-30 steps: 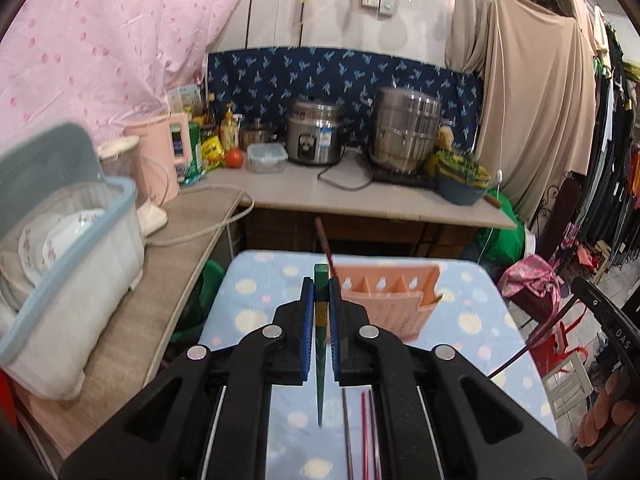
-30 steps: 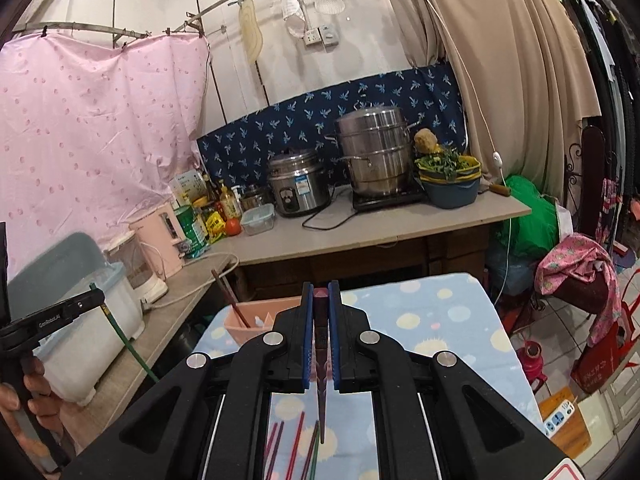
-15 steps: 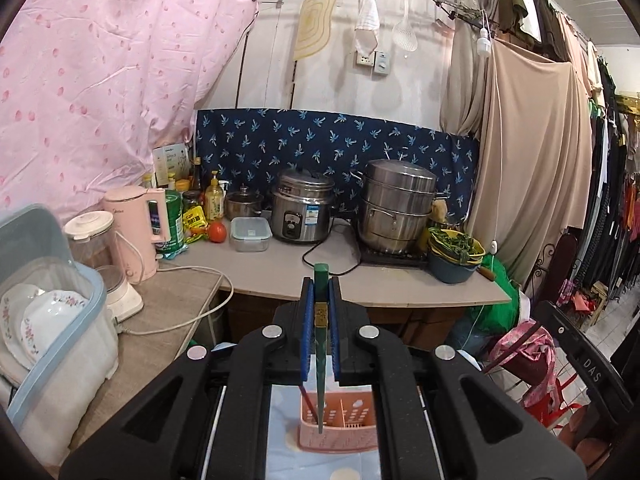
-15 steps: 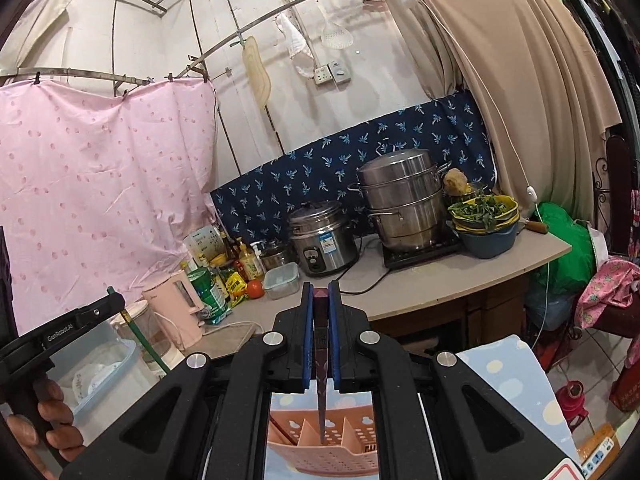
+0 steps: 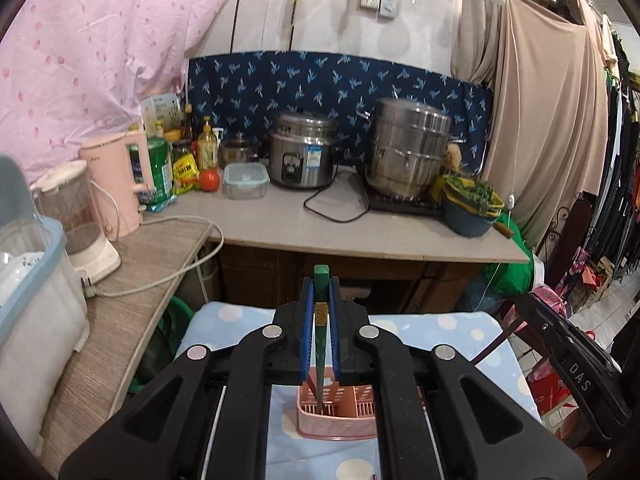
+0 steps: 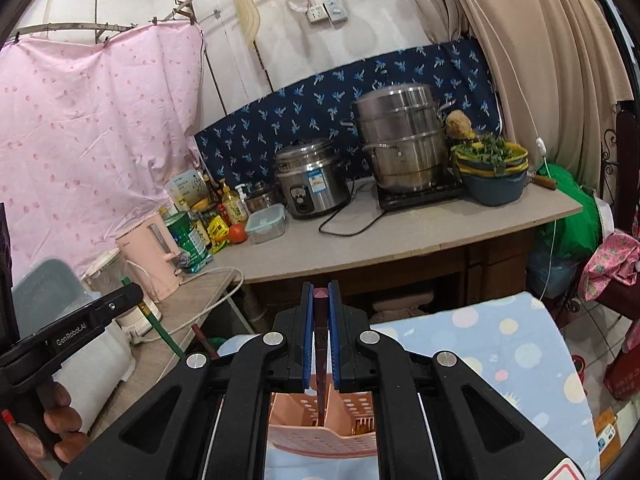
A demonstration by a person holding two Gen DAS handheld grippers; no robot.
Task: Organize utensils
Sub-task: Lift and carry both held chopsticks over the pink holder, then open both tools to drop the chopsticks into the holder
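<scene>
Green chopstick (image 5: 320, 356) tip — inside holder (image 5: 337, 420)

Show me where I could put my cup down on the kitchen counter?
The grey counter is bare along its front edge, between the clear lidded food box and the blue bowl of greens. The back-left corner is crowded: pink kettle, bottles, red tomato.

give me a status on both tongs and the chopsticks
Left tongs shut on green chopstick, tip over pink holder. Right tongs shut on dark red chopstick, tip over the holder. Nothing in the way.
</scene>
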